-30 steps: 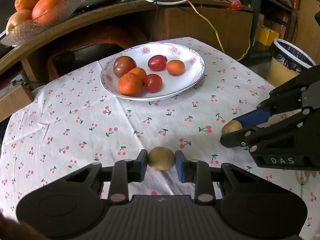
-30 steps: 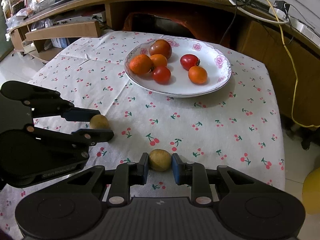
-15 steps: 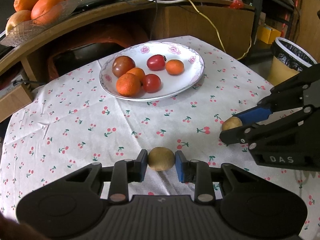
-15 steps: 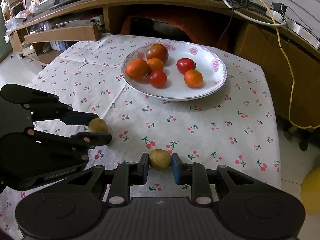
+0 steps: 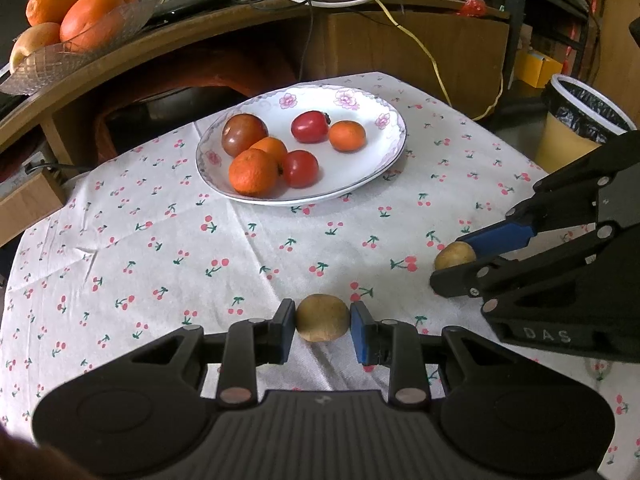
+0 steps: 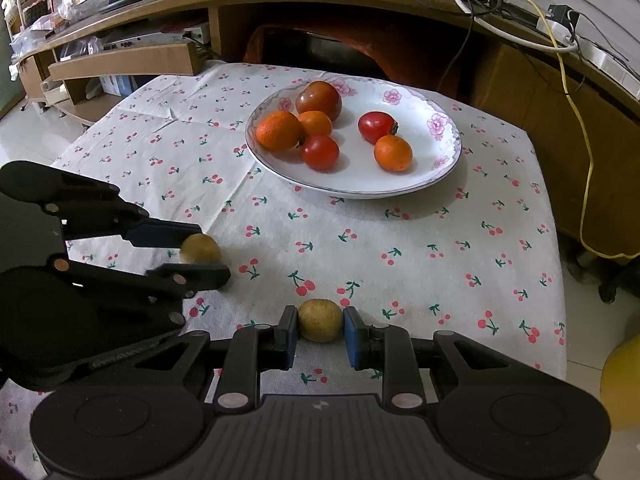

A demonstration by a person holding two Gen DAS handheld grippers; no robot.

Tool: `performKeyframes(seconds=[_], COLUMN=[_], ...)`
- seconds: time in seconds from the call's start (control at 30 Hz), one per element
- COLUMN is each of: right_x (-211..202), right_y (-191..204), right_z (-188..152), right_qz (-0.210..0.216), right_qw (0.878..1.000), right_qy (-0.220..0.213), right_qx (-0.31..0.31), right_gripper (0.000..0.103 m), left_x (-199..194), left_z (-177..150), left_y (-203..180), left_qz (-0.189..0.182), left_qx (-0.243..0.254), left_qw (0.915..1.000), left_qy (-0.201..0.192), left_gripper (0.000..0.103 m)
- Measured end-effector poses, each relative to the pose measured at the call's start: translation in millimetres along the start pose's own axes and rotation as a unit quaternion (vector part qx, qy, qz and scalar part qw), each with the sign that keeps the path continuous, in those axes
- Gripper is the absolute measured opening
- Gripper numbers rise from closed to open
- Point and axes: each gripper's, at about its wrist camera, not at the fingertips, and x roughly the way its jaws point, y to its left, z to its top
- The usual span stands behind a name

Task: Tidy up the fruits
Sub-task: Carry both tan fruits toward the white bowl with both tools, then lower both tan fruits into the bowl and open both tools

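Since a second ago both grippers have carried their fruit a little higher and back from the plate, which now sits slightly farther ahead in each view; the grips themselves are unchanged.

In the left wrist view, the left gripper [image 5: 323,327] is clamped on a brown kiwi [image 5: 322,317], its blue pads touching the fruit on either side. Straight ahead, well apart, lies the flowered plate [image 5: 390,160] holding the oranges and tomatoes [image 5: 304,168]. To the right, the right gripper [image 5: 456,264] comes in sideways, closed on the second kiwi [image 5: 454,255]. Whether the left kiwi is clear of the cherry-print tablecloth [image 5: 160,248] is hard to judge from this angle; it looks lifted.

In the right wrist view, the right gripper [image 6: 320,330] pinches its kiwi [image 6: 320,320] between both pads, with the plate [image 6: 440,172] ahead and slightly right. The left gripper [image 6: 202,254] sits to the left, closed on its kiwi [image 6: 200,249].

The risk from here is twofold, as I judge it. Each kiwi is round and held only at its widest points near the pad tips, so a tilt or jolt could let it roll out. Both grippers also aim at the same plate, so they could collide, or a dropped kiwi could knock the fruit already there.
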Motion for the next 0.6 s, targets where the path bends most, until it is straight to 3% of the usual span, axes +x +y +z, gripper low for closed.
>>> performKeyframes(seconds=[0.37,0.6], right_x=[-12.3,1.3], right_y=[-16.6,-35.6], right_z=[32.9,64.8], right_qz=[0.000,-0.007], right_qw=[0.998,0.996], right_qy=[-0.047,-0.068], right_qx=[0.034,0.056], right_gripper=[0.024,0.024], left_x=[-4.4,7.4], left_z=[34.3,67.9], left_y=[2.7,17.0], left_qz=[0.004,0.021], left_qx=[-0.002,-0.011], left_qw=[0.9995,0.9986], left_qy=[-0.032,-0.047], left_gripper=[0.035,0.035])
